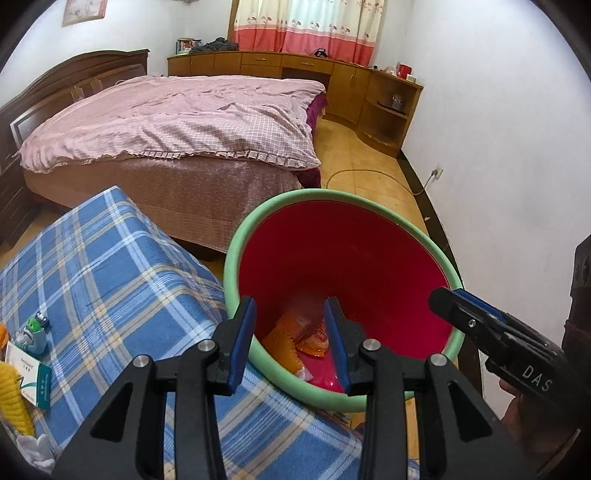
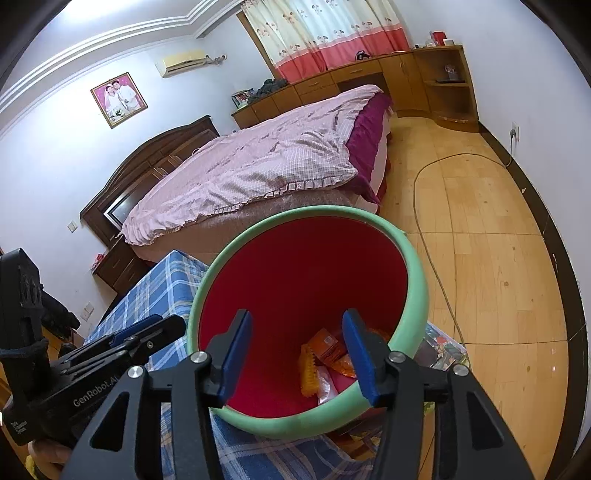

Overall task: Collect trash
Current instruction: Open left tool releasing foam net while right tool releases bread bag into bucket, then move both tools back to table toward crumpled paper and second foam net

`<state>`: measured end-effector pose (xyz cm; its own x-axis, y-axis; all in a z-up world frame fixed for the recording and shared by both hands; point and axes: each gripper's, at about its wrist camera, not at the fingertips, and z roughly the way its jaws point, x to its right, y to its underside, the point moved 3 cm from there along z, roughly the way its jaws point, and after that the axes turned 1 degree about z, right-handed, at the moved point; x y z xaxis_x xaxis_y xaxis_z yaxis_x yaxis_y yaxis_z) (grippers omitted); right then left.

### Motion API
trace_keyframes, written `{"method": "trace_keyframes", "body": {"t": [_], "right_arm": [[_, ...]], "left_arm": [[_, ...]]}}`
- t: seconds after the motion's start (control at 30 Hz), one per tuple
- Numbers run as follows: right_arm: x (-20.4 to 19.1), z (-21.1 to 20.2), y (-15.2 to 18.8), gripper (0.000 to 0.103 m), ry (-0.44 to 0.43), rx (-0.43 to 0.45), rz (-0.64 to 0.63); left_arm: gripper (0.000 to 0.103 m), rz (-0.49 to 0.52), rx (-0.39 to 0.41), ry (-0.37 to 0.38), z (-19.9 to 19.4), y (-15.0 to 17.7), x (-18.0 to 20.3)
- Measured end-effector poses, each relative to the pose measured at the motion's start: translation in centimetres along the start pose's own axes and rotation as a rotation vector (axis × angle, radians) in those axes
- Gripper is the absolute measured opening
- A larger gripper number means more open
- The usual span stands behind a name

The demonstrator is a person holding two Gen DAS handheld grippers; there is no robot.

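Lying at the bottom of the red bin (image 1: 343,258) are orange snack wrappers (image 1: 291,332) and a scrap of clear plastic, heaped against the near wall. The bin has a pale green rim and stands just beside a surface draped in a blue plaid cloth (image 1: 110,280), its rim touching the cloth's edge.

The left gripper (image 1: 291,343) hangs over the near rim with its blue-padded jaws partly apart and nothing between them; the wrappers show through the gap, well below. The right gripper (image 2: 295,354) points down into the bin from the other side, its jaws standing a little wider and likewise empty. Each gripper shows in the other's view, at the bin's edge.

On the plaid cloth to the left lie a white and green carton (image 1: 27,376), a small green toy figure (image 1: 35,332) and something yellow and knitted (image 1: 13,398).

Beyond the bin stands a bed (image 1: 177,122) under a pink quilt, with a dark wooden headboard. Wooden cabinets (image 1: 295,68) run along the far wall below a curtain (image 1: 306,26) with a red band. A cable (image 2: 428,221) trails across the wooden floor to a wall socket.
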<state>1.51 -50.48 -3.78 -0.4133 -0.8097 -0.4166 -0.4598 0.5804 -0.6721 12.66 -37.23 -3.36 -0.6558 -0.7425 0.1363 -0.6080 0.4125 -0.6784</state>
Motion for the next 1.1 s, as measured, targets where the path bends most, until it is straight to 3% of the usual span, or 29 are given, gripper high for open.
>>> {"method": "trace_keyframes", "body": {"t": [0.2,0.47,1.1], "right_arm": [[-0.7,-0.6,0.1,0.057,-0.015,0.007,-0.007],[-2.4,-1.9,0.4,0.064,-0.057,0.029,-0.004],[-12.2,-4.0,2.2,0.066,-0.202,0.002,-0.122]], "left_arm": [[0.038,-0.030,0.019,-0.014,-2.0,0.4,-1.1],[0.038,-0.067,0.055,-0.088,-5.9,1.0,-3.9],[0.038,-0.231,0.184,-0.262,-15.9,4.1,-12.6]]}}
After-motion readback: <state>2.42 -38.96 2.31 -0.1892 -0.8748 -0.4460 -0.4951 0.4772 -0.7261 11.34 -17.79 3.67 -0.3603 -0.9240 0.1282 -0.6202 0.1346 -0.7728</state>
